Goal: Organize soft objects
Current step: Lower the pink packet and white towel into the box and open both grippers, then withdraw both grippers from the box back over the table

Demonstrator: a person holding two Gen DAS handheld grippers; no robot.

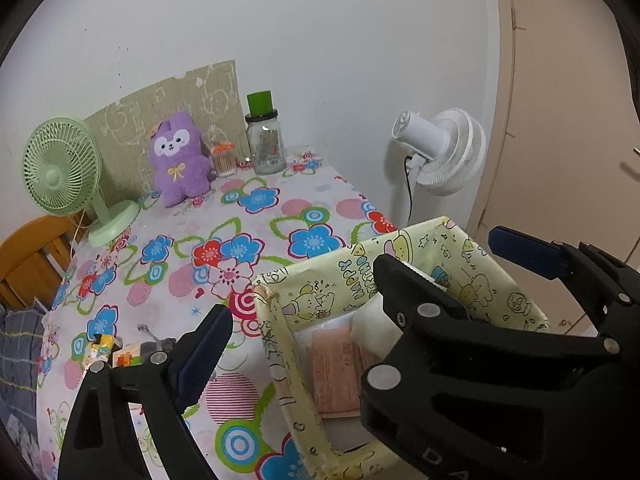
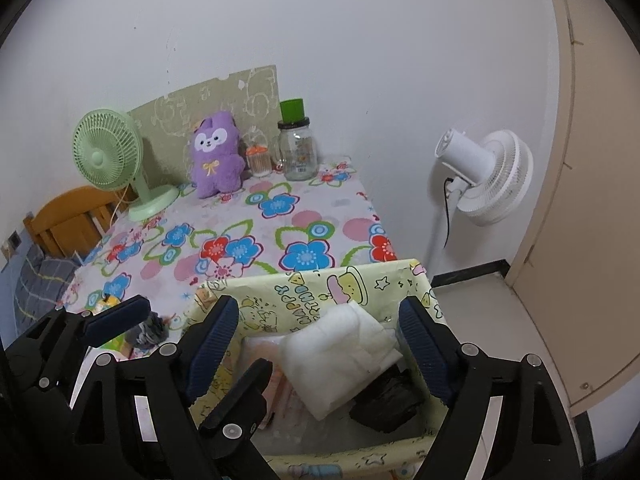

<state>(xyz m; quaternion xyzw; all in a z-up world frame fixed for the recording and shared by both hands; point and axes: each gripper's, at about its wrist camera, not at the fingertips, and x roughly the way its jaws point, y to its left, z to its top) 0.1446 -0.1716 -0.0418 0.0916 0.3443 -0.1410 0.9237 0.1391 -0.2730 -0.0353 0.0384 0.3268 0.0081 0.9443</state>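
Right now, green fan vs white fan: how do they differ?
Colour: the green fan is pale green, the white fan is white.
Support: the green fan stands on the floral table on its own round base; the white fan stands off the table's far right side, beside the wall, on a white pole.
Facing: the green fan shows its front grille, the white fan shows its motor housing.
Shared: both have round cage grilles and a cord.

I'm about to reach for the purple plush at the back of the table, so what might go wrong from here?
1. The purple plush sits close to a small orange-lidded jar and the glass jar; a wide reach may topple them.
2. The yellow fabric bin sits at the table's corner; a nudge might push it off.
3. The green fan stands nearby and could be clipped.
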